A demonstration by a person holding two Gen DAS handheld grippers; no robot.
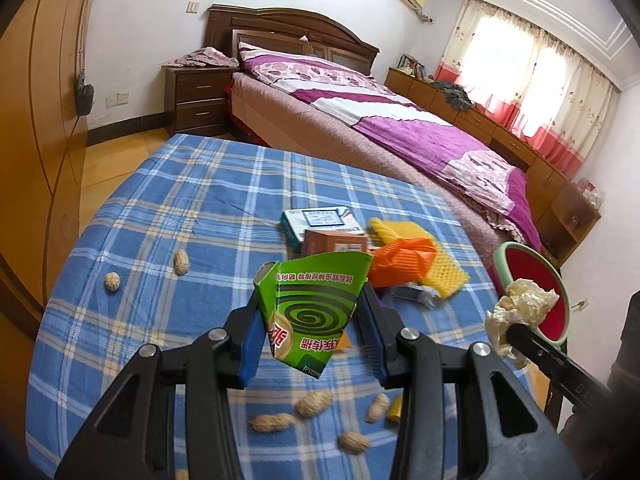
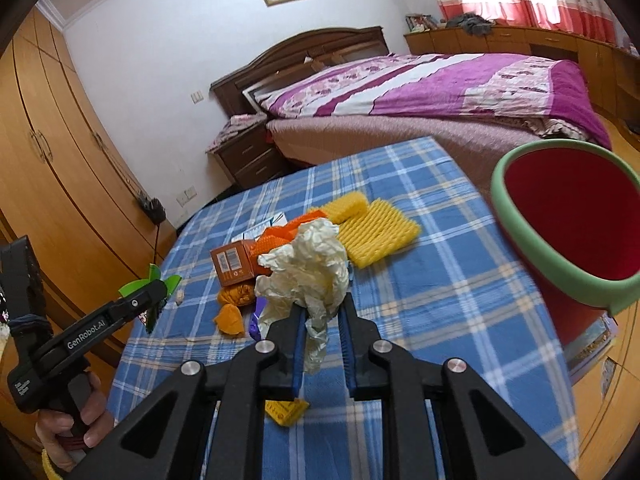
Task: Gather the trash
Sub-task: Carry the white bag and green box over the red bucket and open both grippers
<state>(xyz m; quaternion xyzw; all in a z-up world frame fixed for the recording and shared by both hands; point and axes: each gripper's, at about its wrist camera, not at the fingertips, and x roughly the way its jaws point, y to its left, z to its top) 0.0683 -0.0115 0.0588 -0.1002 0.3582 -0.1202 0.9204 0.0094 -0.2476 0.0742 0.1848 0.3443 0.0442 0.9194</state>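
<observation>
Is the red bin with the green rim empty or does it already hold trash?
Cannot tell fully. The red bin shows only bare red inner wall in the right wrist view; its bottom is out of sight.

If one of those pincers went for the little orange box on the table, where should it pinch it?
Probably across the two flat side faces of the orange box, coming down from above. It stands as a small cube with straight walls, so the pads would sit flat. The orange foam net crowds its right side, so the approach needs care there.
</observation>
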